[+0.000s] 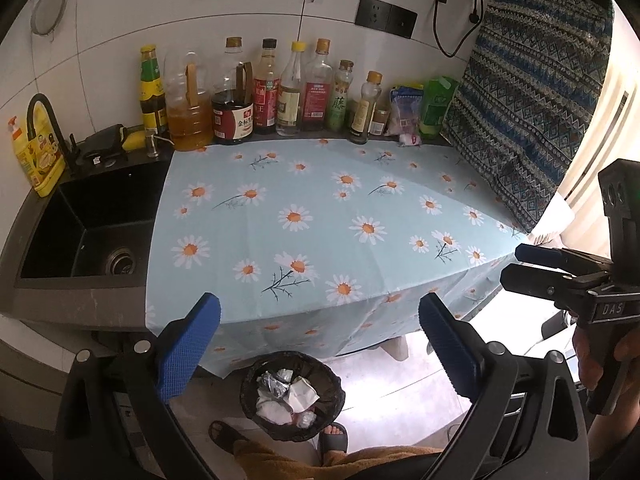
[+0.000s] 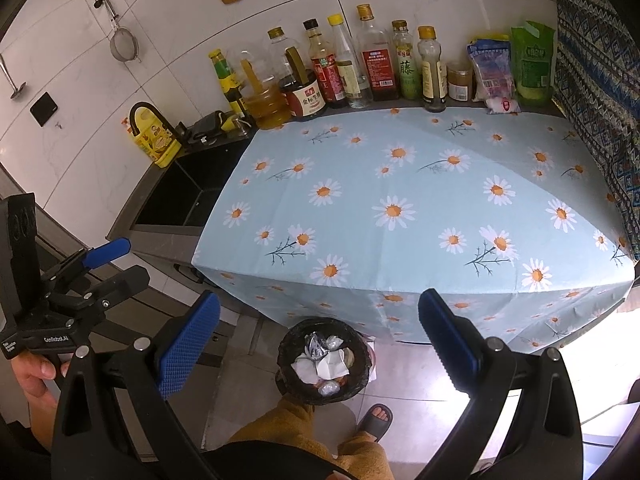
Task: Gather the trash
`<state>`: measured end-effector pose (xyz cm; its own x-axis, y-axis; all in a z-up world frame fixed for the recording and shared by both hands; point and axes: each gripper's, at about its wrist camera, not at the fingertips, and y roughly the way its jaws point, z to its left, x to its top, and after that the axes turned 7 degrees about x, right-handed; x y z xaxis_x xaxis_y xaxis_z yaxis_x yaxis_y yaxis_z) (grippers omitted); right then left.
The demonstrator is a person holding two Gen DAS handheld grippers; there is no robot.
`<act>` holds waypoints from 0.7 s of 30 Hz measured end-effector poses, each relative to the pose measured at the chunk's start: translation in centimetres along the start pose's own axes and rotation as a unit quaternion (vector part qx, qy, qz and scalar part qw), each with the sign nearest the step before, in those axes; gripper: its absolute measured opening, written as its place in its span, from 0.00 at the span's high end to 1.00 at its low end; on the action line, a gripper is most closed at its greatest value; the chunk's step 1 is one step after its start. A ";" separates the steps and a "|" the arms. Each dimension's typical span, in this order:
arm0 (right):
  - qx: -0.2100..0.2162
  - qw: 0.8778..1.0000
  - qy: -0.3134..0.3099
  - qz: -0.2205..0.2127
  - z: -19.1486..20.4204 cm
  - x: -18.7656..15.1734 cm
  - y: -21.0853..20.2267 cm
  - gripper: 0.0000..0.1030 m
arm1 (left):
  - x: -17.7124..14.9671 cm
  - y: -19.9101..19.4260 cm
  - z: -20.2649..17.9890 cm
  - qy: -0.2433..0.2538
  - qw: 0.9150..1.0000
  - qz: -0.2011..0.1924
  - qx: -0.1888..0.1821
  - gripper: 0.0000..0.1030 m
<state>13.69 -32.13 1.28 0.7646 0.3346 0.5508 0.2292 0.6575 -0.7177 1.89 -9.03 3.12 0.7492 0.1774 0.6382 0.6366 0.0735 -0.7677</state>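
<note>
A small black bin [image 1: 293, 396] lined with a black bag stands on the floor in front of the counter, also in the right wrist view [image 2: 323, 360]. It holds crumpled white paper [image 1: 302, 397] and foil scraps [image 2: 317, 345]. My left gripper [image 1: 320, 346] is open and empty, held above the bin. My right gripper [image 2: 320, 346] is open and empty too, above the bin. Each gripper shows at the edge of the other's view, the right one [image 1: 532, 268] and the left one [image 2: 116, 264]. The daisy-print tablecloth [image 1: 320, 220] covers the counter.
A row of sauce and oil bottles [image 1: 276, 92] and bags [image 1: 436, 106] lines the back wall. A black sink [image 1: 92, 224] is left of the cloth. A patterned fabric [image 1: 528, 120] hangs on the right. My feet in sandals [image 1: 334, 436] stand by the bin.
</note>
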 end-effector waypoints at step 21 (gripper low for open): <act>0.005 1.000 -0.011 0.001 0.1 -0.6 -0.7 0.05 | -1.3 -1.0 -0.7 0.000 1.000 0.005 0.012 0.06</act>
<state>13.04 -32.69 1.48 0.7517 0.3502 0.5588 0.2215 0.6641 -0.7141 0.38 -10.02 3.12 0.7560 0.1776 0.6301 0.6240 0.0956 -0.7756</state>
